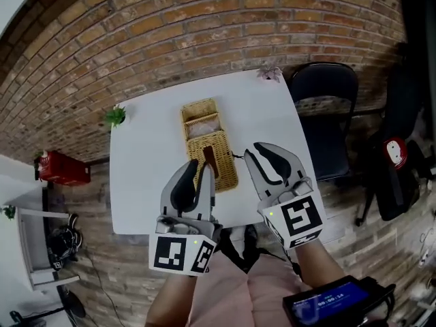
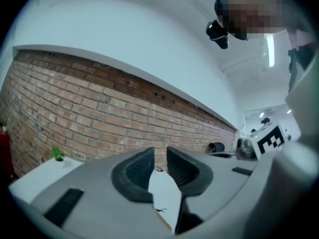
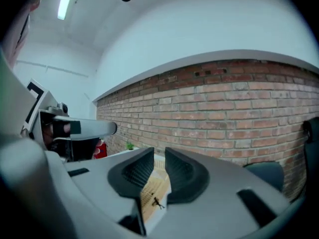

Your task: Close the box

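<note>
Wicker box [image 1: 219,155], long axis 12-to-6, lies 12 o'clock of left gripper [image 1: 199,172], 10 o'clock of right gripper [image 1: 257,150]; both narrow, empty, left nearer

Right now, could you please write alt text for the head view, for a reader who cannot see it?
An open wicker box lies on a white table by a brick wall. The left gripper and right gripper are held above the table's near edge, jaws slightly apart and empty. A black chair stands at right.
</note>
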